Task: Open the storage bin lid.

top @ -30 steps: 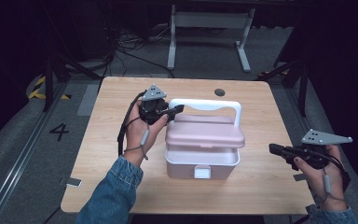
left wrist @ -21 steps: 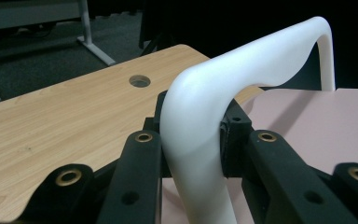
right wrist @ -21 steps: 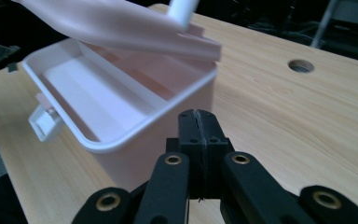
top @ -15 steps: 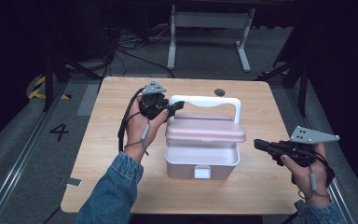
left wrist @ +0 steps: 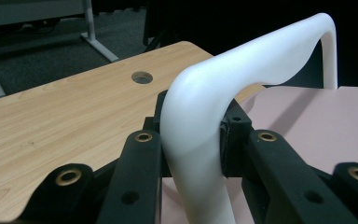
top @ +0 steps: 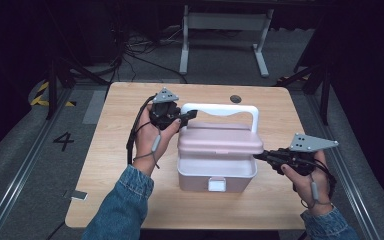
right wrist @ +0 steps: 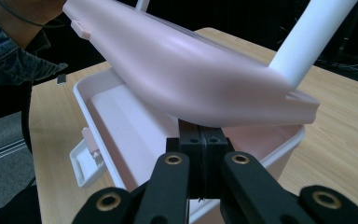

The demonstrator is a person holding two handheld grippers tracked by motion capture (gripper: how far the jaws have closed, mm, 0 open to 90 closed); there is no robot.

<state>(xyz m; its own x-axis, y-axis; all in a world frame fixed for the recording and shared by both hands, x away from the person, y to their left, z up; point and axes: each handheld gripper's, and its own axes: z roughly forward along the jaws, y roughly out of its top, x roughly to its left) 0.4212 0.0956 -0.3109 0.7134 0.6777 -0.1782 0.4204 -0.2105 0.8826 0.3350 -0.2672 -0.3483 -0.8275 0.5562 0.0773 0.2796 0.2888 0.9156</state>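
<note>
A pink storage box (top: 215, 172) with a white latch (top: 216, 184) stands mid-table. Its pink lid (top: 220, 142) is raised off the base and tilted. My left gripper (top: 187, 116) is shut on the left corner of the lid's white handle (top: 220, 108); the left gripper view has the handle (left wrist: 242, 70) clamped between the jaws of the gripper (left wrist: 193, 135). My right gripper (top: 260, 156) is shut at the box's right side. In the right gripper view its tips (right wrist: 203, 140) sit at the base's rim (right wrist: 98, 98), under the lifted lid (right wrist: 191, 65).
The wooden table (top: 120, 150) has a cable hole (top: 235, 99) behind the box. A small tag (top: 77, 195) lies near the front left corner. A white metal stand (top: 225, 22) is on the floor beyond the table. Bare tabletop lies left and right of the box.
My right gripper has moved left from the table's right edge to the box's right side. The left gripper has stayed on the handle.
</note>
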